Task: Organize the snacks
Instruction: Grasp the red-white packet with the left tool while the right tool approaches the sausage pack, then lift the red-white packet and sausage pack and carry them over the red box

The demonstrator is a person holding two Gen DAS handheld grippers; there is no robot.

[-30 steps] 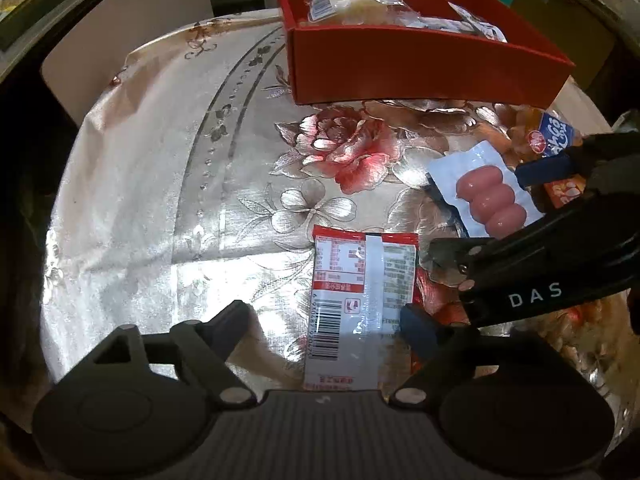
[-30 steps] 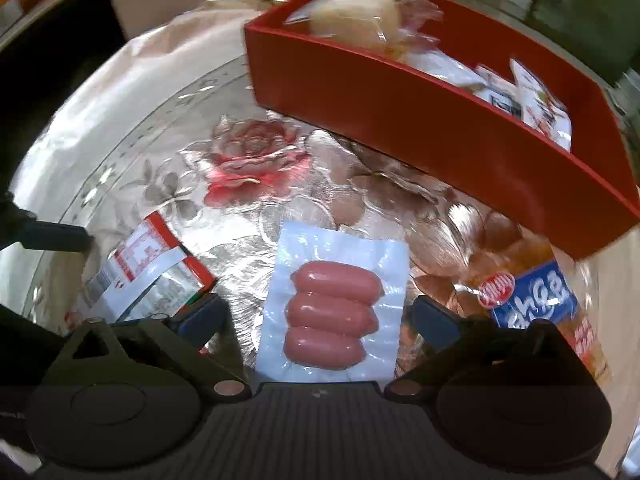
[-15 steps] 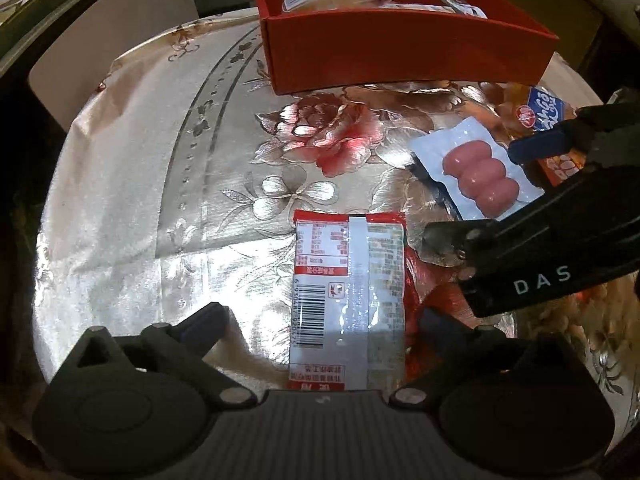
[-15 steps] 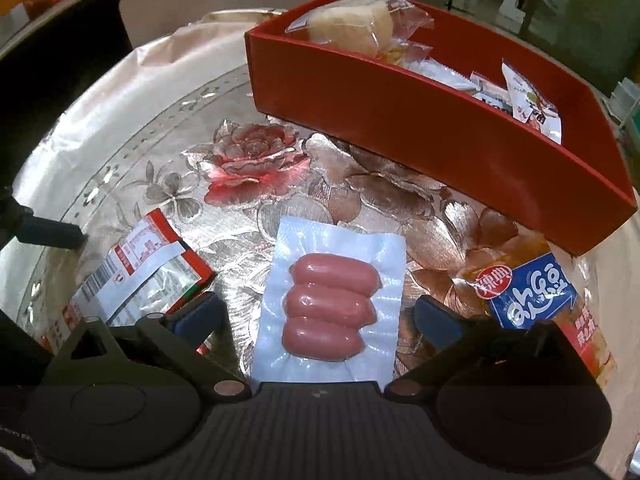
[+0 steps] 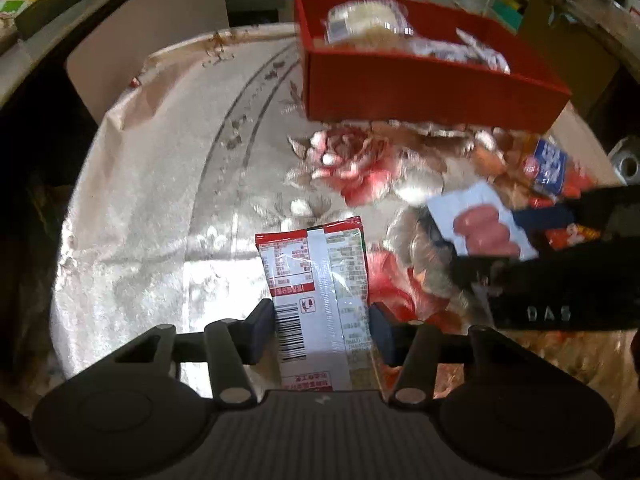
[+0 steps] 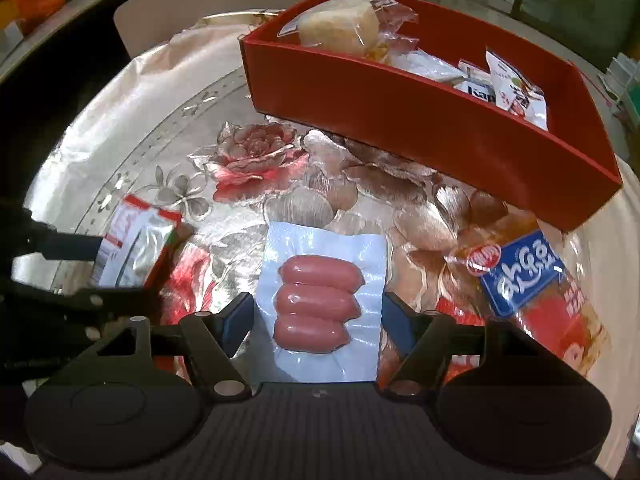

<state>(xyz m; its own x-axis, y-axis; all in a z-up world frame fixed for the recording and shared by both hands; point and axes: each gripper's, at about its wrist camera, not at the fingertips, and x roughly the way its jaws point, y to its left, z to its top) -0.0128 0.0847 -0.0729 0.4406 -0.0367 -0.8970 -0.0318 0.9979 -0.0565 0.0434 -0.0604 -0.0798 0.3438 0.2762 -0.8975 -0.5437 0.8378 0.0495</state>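
Where the left wrist view blurs toward its right side, we can barely read the sausage pack (image 5: 482, 226) and the blue-labelled packet (image 5: 550, 162) beyond it, and the right-hand tool's dark body covers the cloth there. Our left gripper (image 5: 322, 326) is closing, its pads touching both edges of the red-and-white sachet (image 5: 316, 280), whose near end is cut off by the gripper body; a second ago the jaws stood wide of it. Ahead sits the red box (image 5: 420, 88) on the flowered tablecloth (image 5: 160, 200). From the right wrist view, our right gripper (image 6: 318, 318) is closing around the sausage pack (image 6: 320, 300), pads just beside its edges, where earlier they stood well apart. The sachet (image 6: 136, 248), left of this gripper, is half hidden by the other tool.
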